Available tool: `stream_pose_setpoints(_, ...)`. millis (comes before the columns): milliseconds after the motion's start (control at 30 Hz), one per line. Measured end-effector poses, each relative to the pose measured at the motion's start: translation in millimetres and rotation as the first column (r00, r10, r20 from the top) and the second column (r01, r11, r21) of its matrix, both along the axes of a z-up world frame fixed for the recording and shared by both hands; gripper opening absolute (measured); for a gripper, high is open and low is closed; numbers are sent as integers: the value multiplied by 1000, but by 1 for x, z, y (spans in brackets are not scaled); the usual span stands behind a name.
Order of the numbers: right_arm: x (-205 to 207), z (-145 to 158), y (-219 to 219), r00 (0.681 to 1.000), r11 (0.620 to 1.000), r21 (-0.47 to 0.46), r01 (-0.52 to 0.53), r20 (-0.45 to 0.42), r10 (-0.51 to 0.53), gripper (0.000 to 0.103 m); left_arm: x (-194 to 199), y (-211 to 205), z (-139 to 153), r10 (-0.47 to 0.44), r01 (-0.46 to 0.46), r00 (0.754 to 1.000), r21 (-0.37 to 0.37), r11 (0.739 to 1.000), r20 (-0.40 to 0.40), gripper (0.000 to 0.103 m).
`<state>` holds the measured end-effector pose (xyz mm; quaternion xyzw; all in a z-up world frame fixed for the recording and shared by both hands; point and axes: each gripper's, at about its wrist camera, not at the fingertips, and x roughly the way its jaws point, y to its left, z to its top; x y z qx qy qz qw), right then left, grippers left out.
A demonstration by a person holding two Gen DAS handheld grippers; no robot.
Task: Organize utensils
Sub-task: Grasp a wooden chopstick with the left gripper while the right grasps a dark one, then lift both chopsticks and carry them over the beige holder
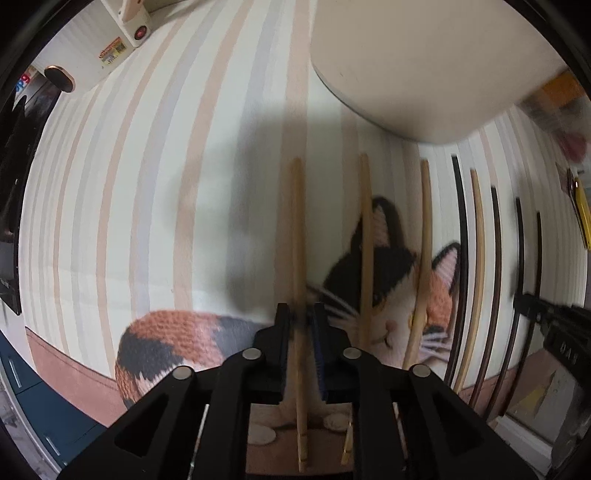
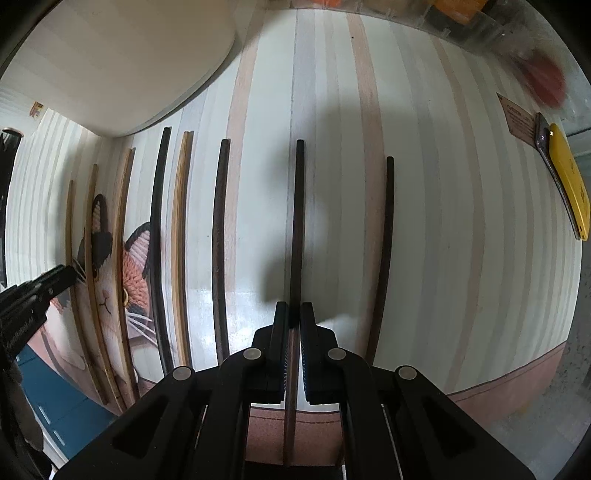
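Observation:
Several chopsticks lie in a row on a striped mat with a calico cat picture (image 1: pixel 388 273). My left gripper (image 1: pixel 301 314) is shut on a light bamboo chopstick (image 1: pixel 297 229) that runs between its fingers. Two more bamboo chopsticks (image 1: pixel 365 229) lie to its right, then dark ones (image 1: pixel 461 236) mixed with a bamboo one. My right gripper (image 2: pixel 294 314) is shut on a dark wooden chopstick (image 2: pixel 297 221). Other dark chopsticks (image 2: pixel 219 240) lie on both sides of it. The left gripper's tip (image 2: pixel 51 282) shows at the left edge of the right wrist view.
A cream rounded tray or lid (image 1: pixel 417 70) sits at the far side of the mat, also in the right wrist view (image 2: pixel 110 66). A yellow flat object (image 2: pixel 569 184) lies at the right. A white device with a red button (image 1: pixel 127 26) stands far left.

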<state>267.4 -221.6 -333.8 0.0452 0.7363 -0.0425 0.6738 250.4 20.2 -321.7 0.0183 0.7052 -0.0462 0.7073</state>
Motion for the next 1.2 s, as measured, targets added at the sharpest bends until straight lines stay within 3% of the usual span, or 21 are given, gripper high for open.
stream_pose_setpoints(333, 17, -9, 6, 999, 1000, 3, -6, -40, 6, 7, -5, -17, -3, 16, -16, 1000, 37, 999, 3, 12)
stream_pose_setpoints(633, 19, -4, 1, 999, 1000, -8, -1, -40, 1, 7, 7, -29, 5, 49, -51, 998, 39, 998, 44, 5)
stream_pose_setpoints(867, 8, 3, 3, 1000, 1000, 9, 27, 8, -27, 6, 5, -26, 35, 52, -63, 989, 74, 995, 137, 4)
stream_pose_setpoints(1200, 5, 52, 5, 985, 999, 35, 38, 167, -43, 6, -1, -16, 85, 65, -92, 961, 91, 992, 268, 4)
